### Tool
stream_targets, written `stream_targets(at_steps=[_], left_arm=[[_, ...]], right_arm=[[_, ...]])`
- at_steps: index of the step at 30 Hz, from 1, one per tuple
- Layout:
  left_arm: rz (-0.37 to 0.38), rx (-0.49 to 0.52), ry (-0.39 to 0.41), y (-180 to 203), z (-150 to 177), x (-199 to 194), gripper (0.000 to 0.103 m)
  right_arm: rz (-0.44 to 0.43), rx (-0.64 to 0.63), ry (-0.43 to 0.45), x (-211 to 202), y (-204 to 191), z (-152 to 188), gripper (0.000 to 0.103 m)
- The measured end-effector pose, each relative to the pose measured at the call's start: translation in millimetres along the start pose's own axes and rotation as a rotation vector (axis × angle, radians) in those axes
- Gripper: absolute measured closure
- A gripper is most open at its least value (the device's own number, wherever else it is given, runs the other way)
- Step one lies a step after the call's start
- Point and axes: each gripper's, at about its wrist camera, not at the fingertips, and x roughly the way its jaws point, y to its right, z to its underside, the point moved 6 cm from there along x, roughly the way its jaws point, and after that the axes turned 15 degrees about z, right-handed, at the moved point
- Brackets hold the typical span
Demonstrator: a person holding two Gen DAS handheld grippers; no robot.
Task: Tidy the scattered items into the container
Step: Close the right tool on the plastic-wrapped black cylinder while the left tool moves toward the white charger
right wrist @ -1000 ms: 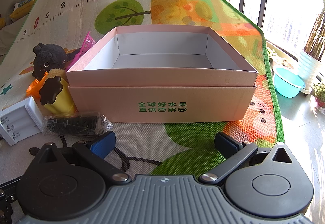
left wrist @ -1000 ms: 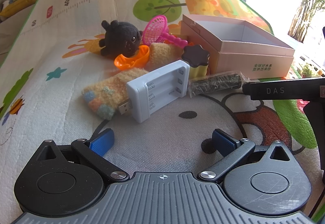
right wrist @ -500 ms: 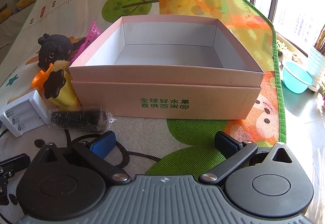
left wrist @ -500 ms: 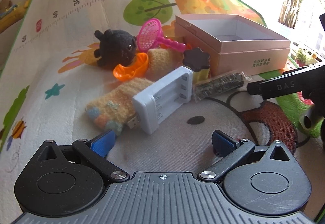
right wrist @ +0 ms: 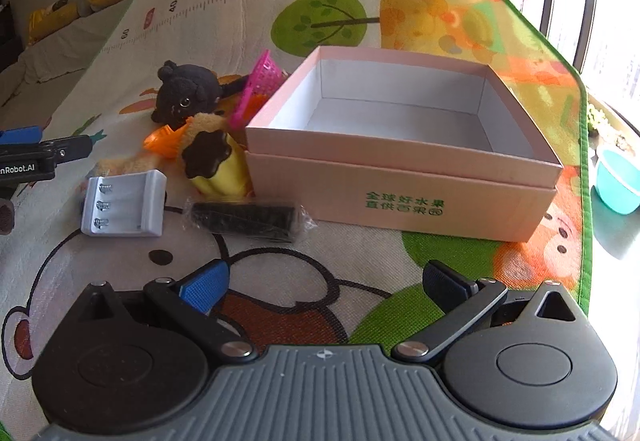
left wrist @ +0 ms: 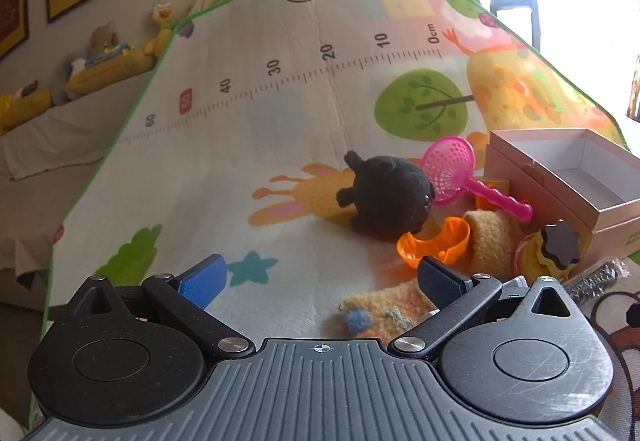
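The open pink cardboard box [right wrist: 400, 157] stands empty on the play mat. To its left lie a black wrapped roll [right wrist: 244, 219], a white battery charger [right wrist: 124, 203], a yellow toy with a dark flower lid [right wrist: 212, 161], an orange scoop [right wrist: 164, 139], a pink net scoop [right wrist: 260, 89] and a black plush [right wrist: 186, 97]. My right gripper [right wrist: 324, 283] hovers open in front of the box and roll. My left gripper [left wrist: 320, 275] is open above the mat, left of the black plush [left wrist: 386, 201] and orange scoop [left wrist: 434, 245]. A fuzzy yellow sock [left wrist: 384, 313] lies just under its right finger.
The box [left wrist: 568, 181] sits at the far right of the left wrist view. A teal basin [right wrist: 618, 181] rests on the floor beyond the mat's green right edge. A covered sofa with yellow plush toys [left wrist: 104, 65] runs along the left. Framed pictures hang on the wall.
My left gripper has swung left and tilted up, so the pile now sits at its lower right. My right gripper has pulled back and turned left, bringing the charger and roll into fuller view.
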Motion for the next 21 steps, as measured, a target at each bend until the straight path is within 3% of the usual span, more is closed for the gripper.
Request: stream_targets(at_steps=[3,5,8,10,12,15,18,21], left_arm=[[0.082,-0.046,-0.056,4,13,0,0.0],[0.125,-0.084,-0.078,5,22,-4,0.0],[0.165,-0.154,-0.087,2,30,-13,0.0],[0.201,-0.208,-0.09,-1,33,-18,0.0],[0.23,-0.265,-0.102,-4,36,-20,0.0],[0.274,-0.32,-0.113,2,40,-20,0.0],[0.32,-0.321,-0.109,21,41,-15,0.0],[0.326,-0.216,-0.164,50,41,-7,0.0]], right_arm=[[0.02,-0.08,0.097,-6,-34,-11,0.0],[-0.003,-0.08,0.071,4,-50,-19,0.0],[0.03,-0.061,0.016,23,-61,-27,0.0],[0.036,-0.054,-0.028,34,-64,-27,0.005],[0.004,-0.045,-0.025,31,-62,-24,0.013],[0.016,-0.068,0.016,14,-50,-14,0.013],[0.048,-0.087,0.058,-6,-27,5,0.013],[0.089,-0.077,0.081,-24,0,25,0.013]])
